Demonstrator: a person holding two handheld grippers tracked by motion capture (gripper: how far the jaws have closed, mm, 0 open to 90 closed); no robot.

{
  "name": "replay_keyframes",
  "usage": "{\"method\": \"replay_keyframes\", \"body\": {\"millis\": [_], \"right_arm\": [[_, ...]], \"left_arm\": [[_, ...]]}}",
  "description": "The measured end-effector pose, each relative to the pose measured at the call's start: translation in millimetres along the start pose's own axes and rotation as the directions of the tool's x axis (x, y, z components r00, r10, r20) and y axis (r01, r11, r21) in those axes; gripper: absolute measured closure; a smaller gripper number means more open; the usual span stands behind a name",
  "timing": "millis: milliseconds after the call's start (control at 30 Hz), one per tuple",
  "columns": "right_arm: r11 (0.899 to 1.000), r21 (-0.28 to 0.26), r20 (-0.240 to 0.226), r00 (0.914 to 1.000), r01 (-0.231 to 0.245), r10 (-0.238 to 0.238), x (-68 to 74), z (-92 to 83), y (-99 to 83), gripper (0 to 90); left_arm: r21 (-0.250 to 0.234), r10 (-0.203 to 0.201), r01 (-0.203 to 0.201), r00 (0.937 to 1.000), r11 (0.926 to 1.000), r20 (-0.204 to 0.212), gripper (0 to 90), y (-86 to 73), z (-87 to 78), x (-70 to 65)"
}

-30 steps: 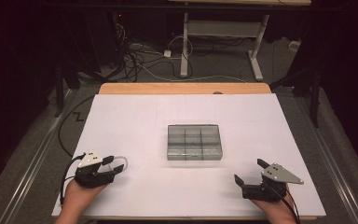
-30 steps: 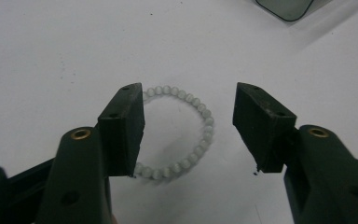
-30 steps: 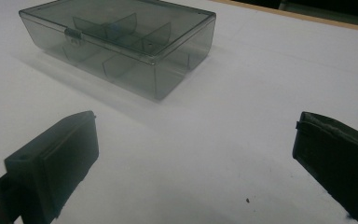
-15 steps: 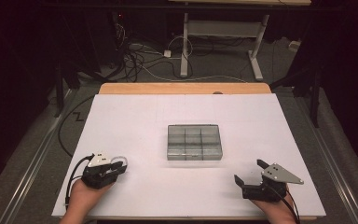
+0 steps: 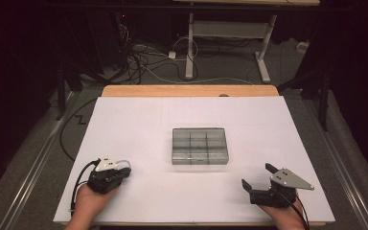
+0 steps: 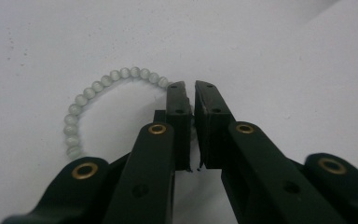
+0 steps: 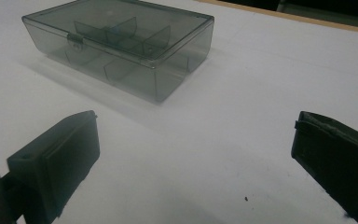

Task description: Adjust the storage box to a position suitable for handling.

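A bracelet of pale green beads (image 6: 95, 86) lies in a loop on the white table (image 5: 148, 120). My left gripper (image 6: 191, 86) is at the front left of the table, seen from above as left gripper (image 5: 123, 171). Its jaws have just been closing and now pinch the bracelet's right side, which runs in between them. A smoky clear compartment box (image 5: 200, 145) with its lid down sits mid-table. It also shows up close as the box (image 7: 121, 46). My right gripper (image 5: 258, 176) rests at the front right. Here the right gripper (image 7: 196, 121) is open with nothing between its fingers.
A wooden strip (image 5: 187, 90) runs along the table's far edge. Beyond it are cables (image 5: 143, 57) on the floor and a white desk frame (image 5: 225, 33). Bare white surface lies all round the box.
The left gripper's jaws have gone from open to closed on the bracelet, and the hand has shifted slightly. The right gripper and the box have not moved.
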State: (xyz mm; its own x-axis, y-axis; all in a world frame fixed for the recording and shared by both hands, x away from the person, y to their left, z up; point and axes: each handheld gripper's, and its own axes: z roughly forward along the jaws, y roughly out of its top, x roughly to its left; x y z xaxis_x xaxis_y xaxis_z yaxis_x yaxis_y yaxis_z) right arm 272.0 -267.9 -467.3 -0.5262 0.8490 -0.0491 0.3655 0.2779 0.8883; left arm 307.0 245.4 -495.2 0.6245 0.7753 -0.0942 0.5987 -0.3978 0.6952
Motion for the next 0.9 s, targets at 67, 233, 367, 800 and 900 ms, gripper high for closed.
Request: {"method": "replay_keyframes", "body": {"millis": [67, 233, 367, 800, 900], "right_arm": [[1.0, 0.0, -0.001, 1.0, -0.002, 0.002, 0.2, 0.0, -0.2, 2.0], [1.0, 0.01, -0.006, 1.0, 0.0, 0.0, 1.8, 1.9, -1.1, 2.0], [1.0, 0.006, -0.008, 1.0, -0.001, 0.001, 2.1, 2.0, -0.3, 2.2], [1.0, 0.01, -0.01, 0.9999, -0.001, 0.001, 1.2, 2.0, -1.4, 2.2], [1.0, 0.008, -0.011, 0.9999, -0.001, 0.001, 1.3, 1.2, -1.5, 2.2]], "left_arm": [[-0.003, 0.0, 0.0, 1.0, 1.0, 0.001, 83.3, -0.4, -0.2, 0.2], [-0.01, 0.006, -0.006, 1.0, 0.9999, 0.005, 84.0, 0.8, -0.4, -2.2], [-0.042, 0.023, -0.022, 0.9996, 0.9989, 0.018, 84.0, 3.5, -4.5, -8.4], [-0.046, 0.109, -0.104, 0.9825, 0.9936, 0.151, 83.9, 10.1, 1.3, -56.0], [-0.05, 0.127, -0.12, 0.9756, 0.9915, 0.179, 83.8, 8.9, 1.9, -68.1]]}}
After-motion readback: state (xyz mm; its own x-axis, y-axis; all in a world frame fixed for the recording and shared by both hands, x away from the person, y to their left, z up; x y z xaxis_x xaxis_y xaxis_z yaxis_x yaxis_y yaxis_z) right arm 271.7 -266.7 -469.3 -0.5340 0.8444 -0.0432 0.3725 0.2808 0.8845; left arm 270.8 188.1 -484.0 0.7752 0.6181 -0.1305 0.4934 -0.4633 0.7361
